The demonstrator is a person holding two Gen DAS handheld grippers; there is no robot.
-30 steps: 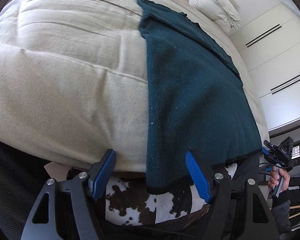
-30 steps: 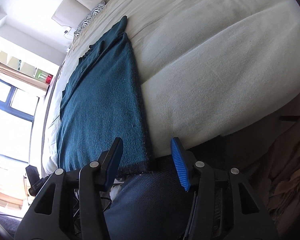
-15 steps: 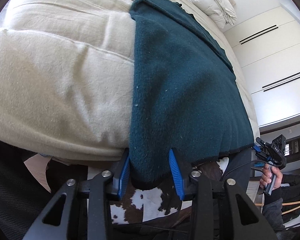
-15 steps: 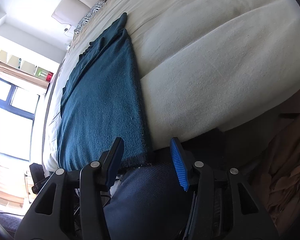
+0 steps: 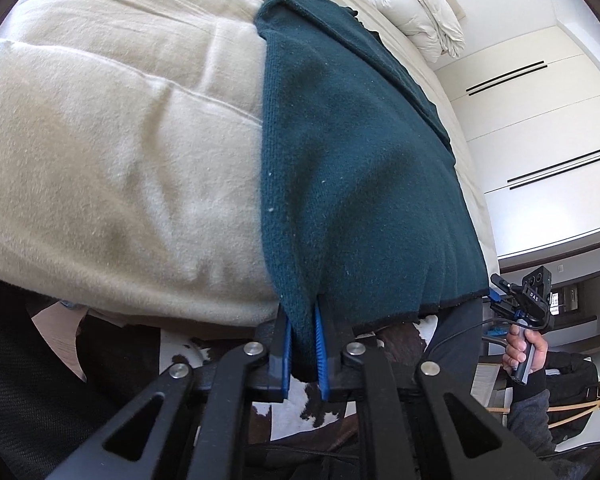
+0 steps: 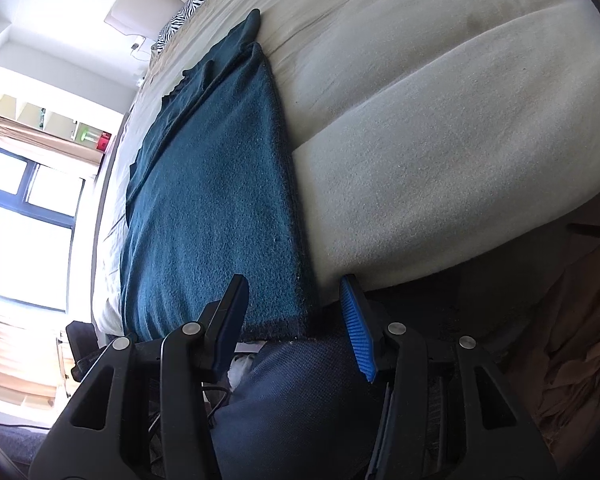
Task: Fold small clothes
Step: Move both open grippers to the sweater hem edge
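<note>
While the dark teal garment (image 5: 352,168) lies spread flat along the cream-covered bed (image 5: 120,152), its near hem hangs a little over the bed's edge, straight ahead of both tools. The left hand-held gripper (image 5: 302,340) has its blue pads (image 5: 287,344) pressed together on the garment's near left corner, the knit pinched between them and drooping just below the mattress edge. The right hand-held gripper (image 6: 294,320) stands with its jaws wide apart, holding nothing; the garment's near right corner (image 6: 300,320) lies just ahead, between the two fingers, not touched by either. In the left wrist view the right tool shows off to the right, held in a bare hand (image 5: 522,350), beyond the hem. Farther ahead of the left tool, at the far end of the bed, sits a bundled white duvet (image 5: 416,8). Ahead and to the left of the right tool a zebra-striped pillow (image 6: 186,12) rests near the headboard, and a bright window (image 6: 24,208) lies off to its left.
</note>
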